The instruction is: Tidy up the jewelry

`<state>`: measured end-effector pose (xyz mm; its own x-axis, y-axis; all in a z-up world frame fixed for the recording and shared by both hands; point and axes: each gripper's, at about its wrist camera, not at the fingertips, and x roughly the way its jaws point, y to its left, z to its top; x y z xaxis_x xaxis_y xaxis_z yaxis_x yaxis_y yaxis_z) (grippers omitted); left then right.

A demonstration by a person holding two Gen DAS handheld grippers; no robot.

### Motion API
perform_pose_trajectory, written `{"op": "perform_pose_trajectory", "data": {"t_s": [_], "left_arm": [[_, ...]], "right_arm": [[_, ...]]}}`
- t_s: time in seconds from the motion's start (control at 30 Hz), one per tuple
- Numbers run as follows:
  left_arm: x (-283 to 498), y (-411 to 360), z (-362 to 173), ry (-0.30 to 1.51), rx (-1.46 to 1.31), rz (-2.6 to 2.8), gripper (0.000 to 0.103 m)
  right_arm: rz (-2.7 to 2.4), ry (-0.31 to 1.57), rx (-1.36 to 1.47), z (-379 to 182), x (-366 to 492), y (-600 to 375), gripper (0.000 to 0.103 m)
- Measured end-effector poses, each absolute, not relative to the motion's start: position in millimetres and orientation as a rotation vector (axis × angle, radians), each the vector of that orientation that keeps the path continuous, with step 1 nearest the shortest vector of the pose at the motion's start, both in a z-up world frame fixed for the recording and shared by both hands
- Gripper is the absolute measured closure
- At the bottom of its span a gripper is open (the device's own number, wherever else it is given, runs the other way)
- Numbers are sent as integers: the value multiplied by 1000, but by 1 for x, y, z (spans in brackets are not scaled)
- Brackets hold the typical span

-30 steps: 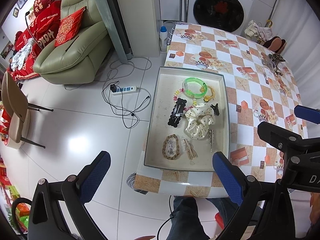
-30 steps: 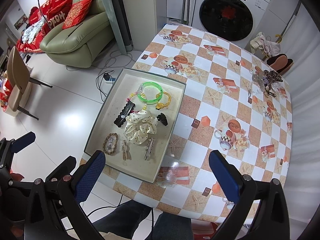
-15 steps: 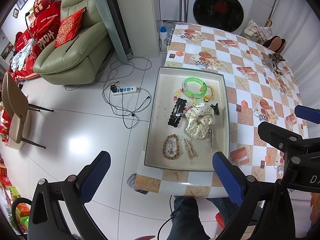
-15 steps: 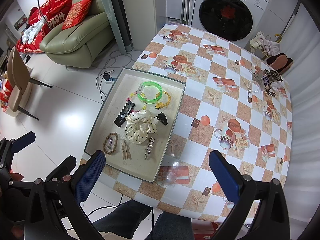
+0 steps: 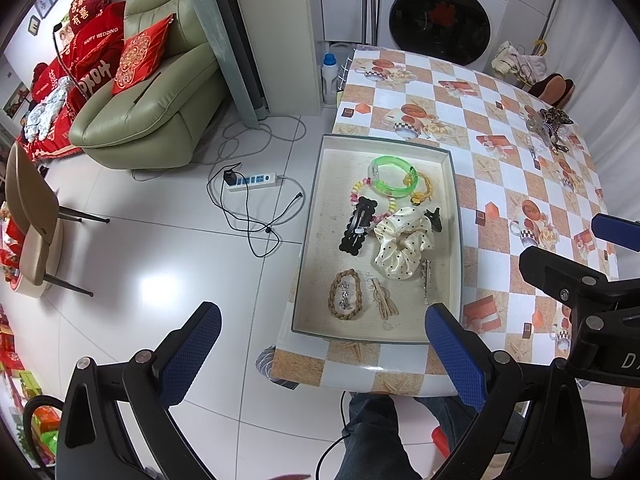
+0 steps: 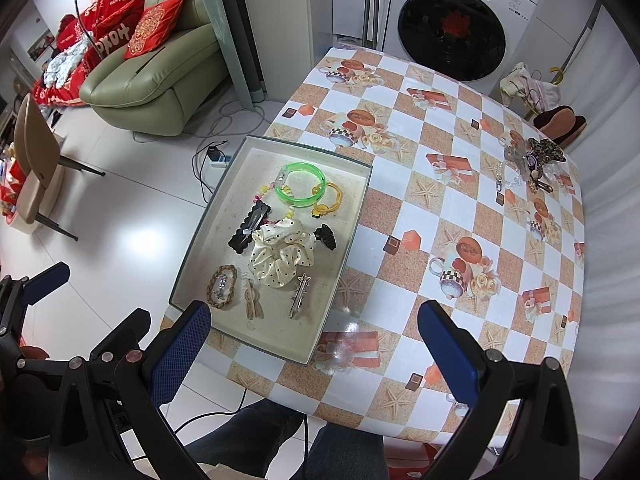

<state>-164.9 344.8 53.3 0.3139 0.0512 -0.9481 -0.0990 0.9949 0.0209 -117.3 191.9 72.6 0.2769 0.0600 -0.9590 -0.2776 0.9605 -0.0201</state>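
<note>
A shallow beige tray (image 5: 320,216) (image 6: 208,248) lies on the table's left side. In it are a green bangle (image 5: 394,176) (image 6: 300,190), a yellow hair tie (image 6: 330,200), a black clip (image 5: 358,226), a cream dotted scrunchie (image 5: 404,246) (image 6: 282,256), a small black claw clip (image 6: 325,236), a braided oval clip (image 5: 346,295) (image 6: 221,286), a tan pin (image 6: 252,300) and a silver star clip (image 6: 300,294). More jewelry (image 5: 550,128) (image 6: 528,162) is heaped at the far right. My left gripper (image 5: 320,354) and right gripper (image 6: 314,350) hover open above the near edge, both holding nothing.
The table wears a checked orange-and-white cloth (image 6: 460,208). A person's legs (image 6: 280,440) are below its near edge. On the floor to the left lie a power strip with cables (image 5: 252,180), a green sofa (image 5: 152,100) and a chair (image 5: 36,216). A washing machine (image 6: 452,28) stands behind.
</note>
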Motion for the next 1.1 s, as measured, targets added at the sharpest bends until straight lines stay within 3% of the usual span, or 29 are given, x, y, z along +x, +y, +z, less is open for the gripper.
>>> {"op": "perform_pose_trajectory", "data": {"t_s": [1.1], "left_arm": [[-160, 340, 51, 1251, -19, 100, 0]], "right_arm": [[233, 1275, -197, 71, -117, 192, 0]]}}
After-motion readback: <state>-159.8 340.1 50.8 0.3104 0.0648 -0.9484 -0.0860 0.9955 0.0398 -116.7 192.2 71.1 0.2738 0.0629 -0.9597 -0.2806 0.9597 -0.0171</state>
